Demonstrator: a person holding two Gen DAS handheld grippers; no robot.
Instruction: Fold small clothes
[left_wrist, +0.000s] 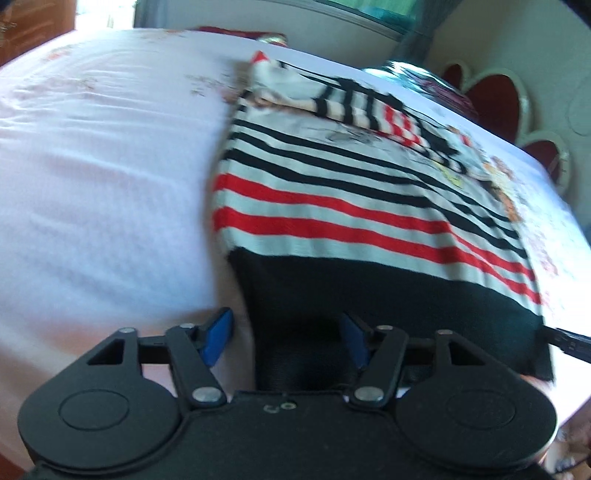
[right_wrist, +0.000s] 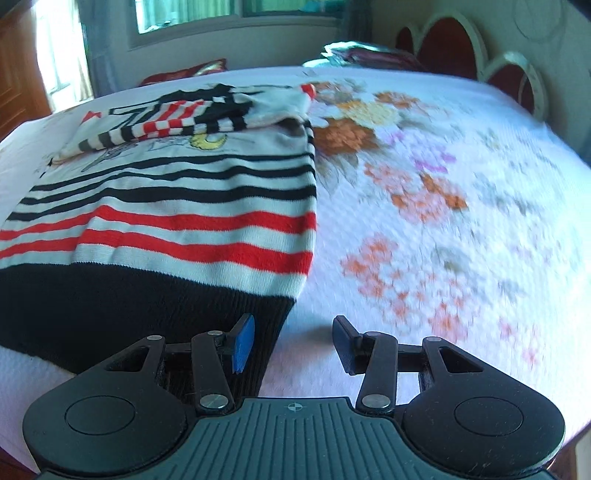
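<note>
A: Item one?

B: Sweater (left_wrist: 369, 206), knitted, striped white, black and red, with a broad black ribbed hem (right_wrist: 140, 314). It lies flat on the bed (left_wrist: 92, 184), hem nearest the grippers. Both sleeves (right_wrist: 166, 122) are folded across the chest, probably so the body can be doubled over next.

A: Item two?

B: Left gripper (left_wrist: 286, 341), black linkage, blue ribbed pads. Fingers about half open, straddling the hem's left corner. The cloth sits between them, but I see no pad pressing on it; I judge it a grasp about to be made, not yet made.

A: Item three?

B: Right gripper (right_wrist: 293, 343), same build, one blue pad, one dark. Fingers roughly half open, holding nothing. Its left finger (right_wrist: 243, 341) overlaps the hem's right corner; the other is over bare bedspread. That reads as lining up with the corner.

A: The surface?

B: Bedspread (right_wrist: 443, 221), white, textured weave, soft and slightly rumpled, with orange and lilac flowers on the right side. Scalloped red headboard (right_wrist: 447, 48) beyond, folded bedding (right_wrist: 369, 55) beside it.

A: Handling?

B: Soft knit; likely to sag between two corner grips.
</note>
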